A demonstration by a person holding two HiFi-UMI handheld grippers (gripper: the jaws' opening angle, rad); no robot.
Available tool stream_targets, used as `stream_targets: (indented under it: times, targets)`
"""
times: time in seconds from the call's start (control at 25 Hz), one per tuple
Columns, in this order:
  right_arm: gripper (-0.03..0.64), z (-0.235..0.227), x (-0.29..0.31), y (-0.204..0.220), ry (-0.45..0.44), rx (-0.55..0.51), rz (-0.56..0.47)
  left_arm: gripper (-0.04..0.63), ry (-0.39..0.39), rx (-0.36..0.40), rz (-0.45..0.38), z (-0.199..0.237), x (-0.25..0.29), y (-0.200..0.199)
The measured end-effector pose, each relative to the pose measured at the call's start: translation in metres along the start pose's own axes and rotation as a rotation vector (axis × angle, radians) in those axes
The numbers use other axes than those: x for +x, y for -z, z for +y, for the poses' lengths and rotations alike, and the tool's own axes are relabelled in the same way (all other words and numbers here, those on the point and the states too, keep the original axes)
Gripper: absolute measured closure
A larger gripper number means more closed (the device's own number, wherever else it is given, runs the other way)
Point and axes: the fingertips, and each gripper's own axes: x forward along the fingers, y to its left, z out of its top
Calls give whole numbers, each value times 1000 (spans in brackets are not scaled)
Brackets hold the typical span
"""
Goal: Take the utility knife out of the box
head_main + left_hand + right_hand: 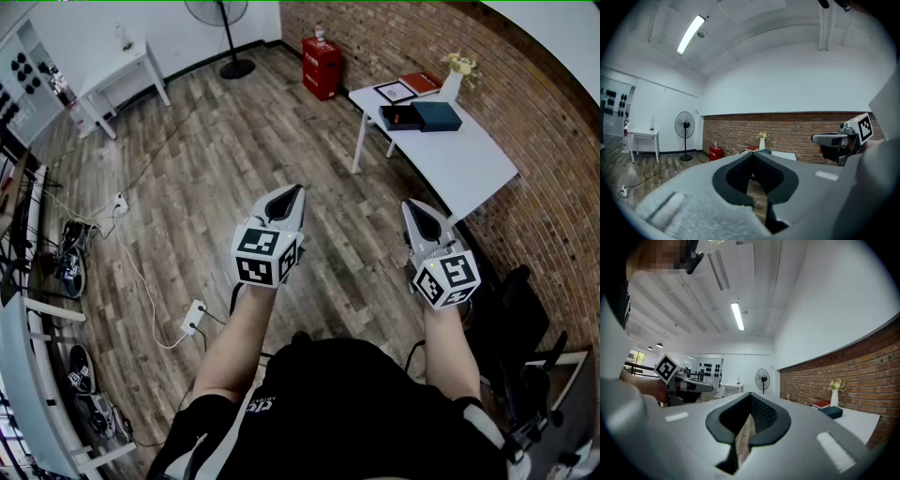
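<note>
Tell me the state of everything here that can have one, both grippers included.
left gripper: shut, empty.
right gripper: shut, empty.
black box: on the white table, untouched.
teal box: beside it, lying flat.
vase: upright, holding flowers.
fan: upright; spinning or not, cannot tell.

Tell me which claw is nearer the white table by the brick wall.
Right. The right claw is just short of the table; the left claw is farther left, over the floor.
</note>
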Motion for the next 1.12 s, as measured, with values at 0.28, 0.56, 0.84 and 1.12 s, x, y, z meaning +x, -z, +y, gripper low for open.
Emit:
stream_targets:
  times: [0.28,0.56,0.84,1.12]
  targets:
    - [618,-4,6,4,1,12,4,589,3,2,0,6,4,0]
    - [617,14,17,19,11,49,37,589,6,14,1,27,-12,3]
    - [617,30,29,42,5,102,81,589,32,-17,27,38,-11,22]
    - [616,4,66,62,11,179,90,589,54,-32,75,51,27,35]
